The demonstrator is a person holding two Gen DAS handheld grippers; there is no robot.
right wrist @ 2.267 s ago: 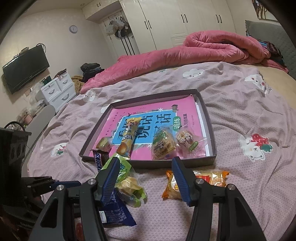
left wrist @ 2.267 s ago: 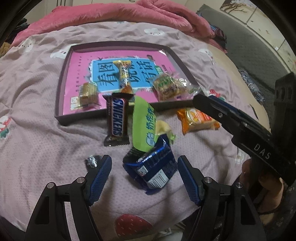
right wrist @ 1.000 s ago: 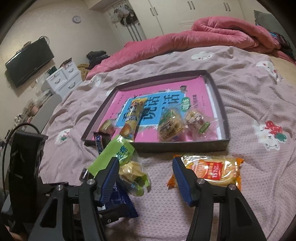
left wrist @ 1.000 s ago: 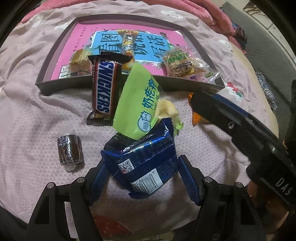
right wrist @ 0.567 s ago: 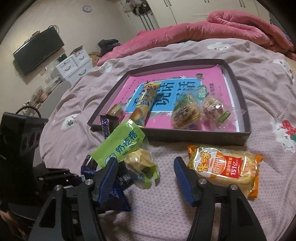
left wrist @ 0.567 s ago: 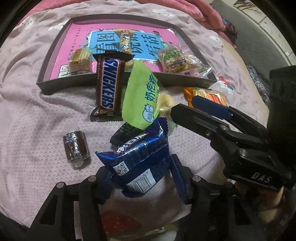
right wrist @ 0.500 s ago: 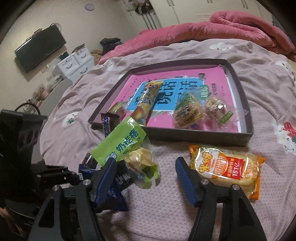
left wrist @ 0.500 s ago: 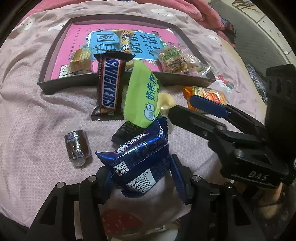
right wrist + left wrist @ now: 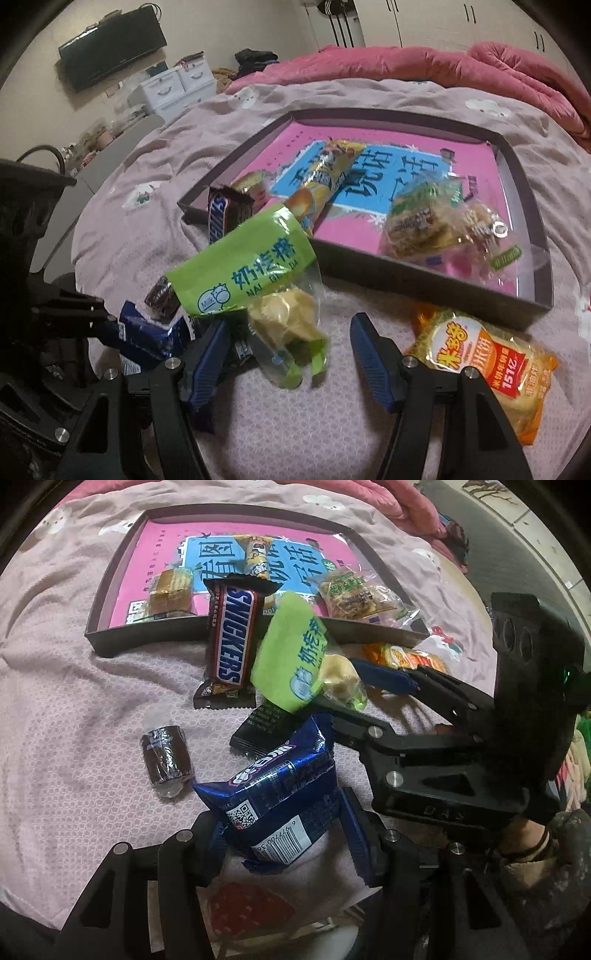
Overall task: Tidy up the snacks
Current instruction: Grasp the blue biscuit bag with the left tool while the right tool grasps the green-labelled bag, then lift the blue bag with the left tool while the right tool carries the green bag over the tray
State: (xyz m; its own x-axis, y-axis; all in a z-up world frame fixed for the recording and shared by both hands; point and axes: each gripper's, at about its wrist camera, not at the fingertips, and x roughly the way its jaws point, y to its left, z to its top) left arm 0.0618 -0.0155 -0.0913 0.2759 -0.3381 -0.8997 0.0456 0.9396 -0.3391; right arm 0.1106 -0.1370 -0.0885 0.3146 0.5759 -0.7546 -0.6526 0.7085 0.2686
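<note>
My left gripper (image 9: 284, 834) is shut on a blue biscuit packet (image 9: 280, 794), held just above the bedspread; the packet (image 9: 147, 332) also shows at the lower left of the right wrist view. My right gripper (image 9: 291, 350) is open and straddles the lower, clear end of a green milk-candy bag (image 9: 251, 273) without pressing it. The left wrist view shows that gripper (image 9: 354, 692) reaching in from the right around the same green bag (image 9: 291, 653). A dark tray (image 9: 147, 635) with a pink and blue liner lies beyond.
A Snickers bar (image 9: 229, 635) leans on the tray's front wall. A small brown sweet (image 9: 166, 760) and a black packet (image 9: 262, 727) lie on the bedspread. An orange rice-cake packet (image 9: 484, 365) lies right of my right gripper. Several snacks sit in the tray. A pink quilt is behind.
My left gripper closed on the blue packet and raised it a little. My right gripper widened, sank and moved in around the green bag.
</note>
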